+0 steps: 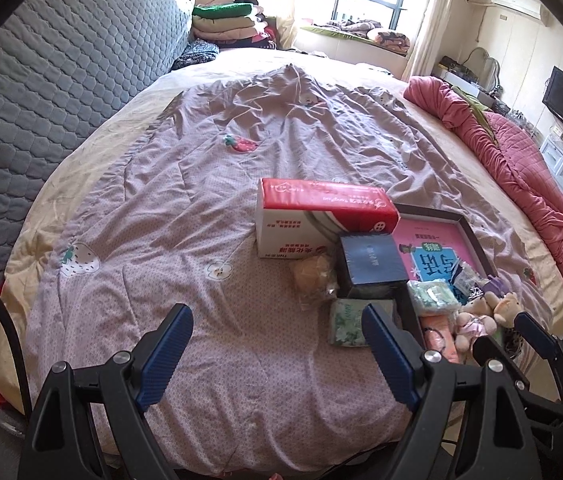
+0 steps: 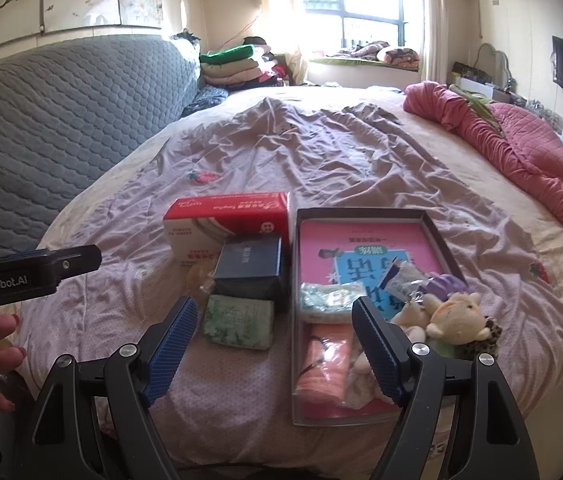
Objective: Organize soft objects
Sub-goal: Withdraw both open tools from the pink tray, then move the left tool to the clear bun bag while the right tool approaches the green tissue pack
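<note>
A shallow dark-rimmed tray (image 2: 295, 320) lies on the bed over a pink book (image 2: 361, 244). In it are a pale green tissue pack (image 2: 331, 296), an orange pack (image 2: 325, 364), a small white packet (image 2: 405, 280) and plush bears (image 2: 457, 316). Left of the tray lie a green floral tissue pack (image 2: 237, 322), a dark blue box (image 2: 249, 268), a bagged bun (image 1: 313, 280) and a red-and-white tissue box (image 2: 225, 220). My right gripper (image 2: 275, 312) hovers open over the floral pack and the tray's left wall. My left gripper (image 1: 277, 320) is open over bare quilt, left of the floral pack (image 1: 347, 320).
The lilac strawberry-print quilt (image 1: 201, 200) covers a round bed. A grey quilted headboard (image 1: 61, 80) rises at the left and a bunched pink blanket (image 1: 521, 168) lies along the right edge. Folded bedding (image 2: 233, 64) is stacked far back. A hand (image 2: 1, 344) holds the left gripper.
</note>
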`<move>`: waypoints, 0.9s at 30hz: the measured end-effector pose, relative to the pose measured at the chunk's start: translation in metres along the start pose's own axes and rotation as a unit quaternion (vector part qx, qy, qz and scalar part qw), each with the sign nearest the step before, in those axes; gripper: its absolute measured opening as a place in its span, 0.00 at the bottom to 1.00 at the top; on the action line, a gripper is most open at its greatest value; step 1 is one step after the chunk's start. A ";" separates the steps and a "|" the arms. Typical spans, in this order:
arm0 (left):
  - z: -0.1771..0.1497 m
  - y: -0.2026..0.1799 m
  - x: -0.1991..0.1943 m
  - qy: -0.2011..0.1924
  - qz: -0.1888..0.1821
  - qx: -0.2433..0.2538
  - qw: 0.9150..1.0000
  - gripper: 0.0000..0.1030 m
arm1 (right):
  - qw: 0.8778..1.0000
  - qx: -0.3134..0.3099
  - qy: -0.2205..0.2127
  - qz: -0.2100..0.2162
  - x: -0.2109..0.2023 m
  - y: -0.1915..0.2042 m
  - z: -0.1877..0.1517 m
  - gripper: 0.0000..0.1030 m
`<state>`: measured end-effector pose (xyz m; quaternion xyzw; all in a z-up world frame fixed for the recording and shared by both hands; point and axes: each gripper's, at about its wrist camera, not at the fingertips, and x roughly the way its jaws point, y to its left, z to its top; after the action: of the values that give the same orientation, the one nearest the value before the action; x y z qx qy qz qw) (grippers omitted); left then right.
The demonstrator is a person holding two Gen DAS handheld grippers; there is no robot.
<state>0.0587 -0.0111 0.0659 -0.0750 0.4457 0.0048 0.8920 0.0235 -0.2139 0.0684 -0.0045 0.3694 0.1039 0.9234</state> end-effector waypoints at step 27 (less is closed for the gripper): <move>-0.016 0.030 0.081 0.062 -0.025 -0.035 0.997 0.83 | 0.996 -0.009 0.083 0.010 0.093 0.035 -0.032 0.78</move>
<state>0.0923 0.0114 -0.0118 -0.1173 0.4974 -0.0068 0.8595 0.0608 -0.1648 -0.0158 -0.0176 0.4441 0.1153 0.8883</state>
